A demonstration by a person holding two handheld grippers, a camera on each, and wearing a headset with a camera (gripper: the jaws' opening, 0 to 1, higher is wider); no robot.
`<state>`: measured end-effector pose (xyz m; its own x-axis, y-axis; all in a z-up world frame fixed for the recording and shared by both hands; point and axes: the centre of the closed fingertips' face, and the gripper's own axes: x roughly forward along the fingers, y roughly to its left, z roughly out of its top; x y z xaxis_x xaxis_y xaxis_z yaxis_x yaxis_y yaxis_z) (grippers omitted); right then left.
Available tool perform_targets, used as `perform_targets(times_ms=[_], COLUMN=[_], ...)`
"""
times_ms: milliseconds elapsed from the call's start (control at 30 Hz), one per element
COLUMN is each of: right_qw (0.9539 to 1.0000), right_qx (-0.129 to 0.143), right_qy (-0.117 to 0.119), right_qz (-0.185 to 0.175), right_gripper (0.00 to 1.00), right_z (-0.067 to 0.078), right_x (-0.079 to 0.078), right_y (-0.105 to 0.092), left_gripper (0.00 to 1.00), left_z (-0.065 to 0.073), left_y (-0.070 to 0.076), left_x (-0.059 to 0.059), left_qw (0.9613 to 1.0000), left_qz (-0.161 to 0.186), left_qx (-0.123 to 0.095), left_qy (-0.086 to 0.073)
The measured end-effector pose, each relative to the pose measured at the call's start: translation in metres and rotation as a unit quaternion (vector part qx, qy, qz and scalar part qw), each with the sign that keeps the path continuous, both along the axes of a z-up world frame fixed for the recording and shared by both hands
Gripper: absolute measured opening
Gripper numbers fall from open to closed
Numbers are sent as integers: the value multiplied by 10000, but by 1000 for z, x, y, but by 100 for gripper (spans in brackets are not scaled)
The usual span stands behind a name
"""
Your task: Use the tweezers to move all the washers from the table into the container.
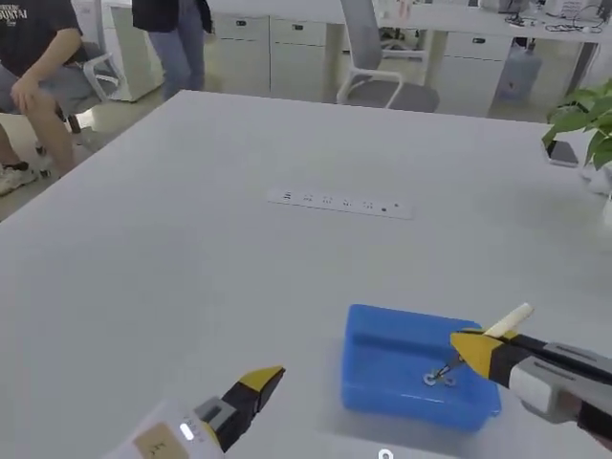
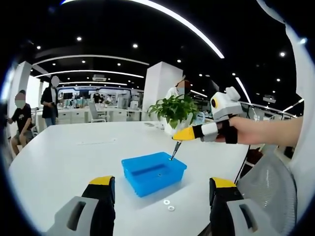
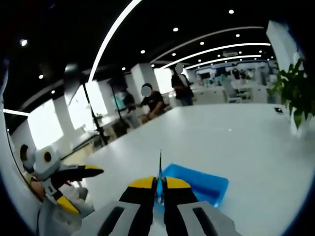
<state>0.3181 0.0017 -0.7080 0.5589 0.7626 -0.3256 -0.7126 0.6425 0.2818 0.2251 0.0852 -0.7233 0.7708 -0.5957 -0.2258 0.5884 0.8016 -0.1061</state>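
The jaws of the left gripper stand spread wide with nothing between them, hovering over the near left part of the desk. The jaws of the right gripper are pressed together on the tweezers, which jut out thin and straight from between the yellow tips.

Seen from the head view, that gripper reaches in from the right and the tweezers slant down into the blue container, their points low over the right half of its floor. Small metal washers lie on the container's floor right at the points; I cannot tell whether the tweezers are pinching one.

The container sits flat on the desk, close to the near edge and right of centre. In the left gripper view, two loose washers lie on the bare desk just beside the container's near side, close together but not touching.

Farther off, a power strip lies across the middle of the desk, well apart from the container. A potted plant stands at the far right edge. Past the far left corner a person sits on a chair, with another standing nearby.
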Motion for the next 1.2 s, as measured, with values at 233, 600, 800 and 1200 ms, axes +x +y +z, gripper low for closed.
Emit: perform_targets(times_ms=[233, 600, 800, 1200], right_qw=[10000, 9987, 9989, 9975], right_qx=[-62, -416, -426, -577], right_qy=[12, 16, 46, 396], right_qz=[-11, 307, 212, 85], right_gripper=[3, 3, 3, 3], right_z=[0, -15, -25, -57], right_x=[13, 30, 47, 59], right_y=[5, 19, 18, 14], left_gripper=[79, 79, 79, 80], left_z=[0, -1, -1, 2], left_y=[1, 2, 3, -1], left_x=[0, -1, -1, 0], left_qw=[10000, 10000, 10000, 9999], left_qz=[-29, -29, 8, -23], left_qx=[-51, -87, -86, -127], left_qy=[-12, 1, -4, -4])
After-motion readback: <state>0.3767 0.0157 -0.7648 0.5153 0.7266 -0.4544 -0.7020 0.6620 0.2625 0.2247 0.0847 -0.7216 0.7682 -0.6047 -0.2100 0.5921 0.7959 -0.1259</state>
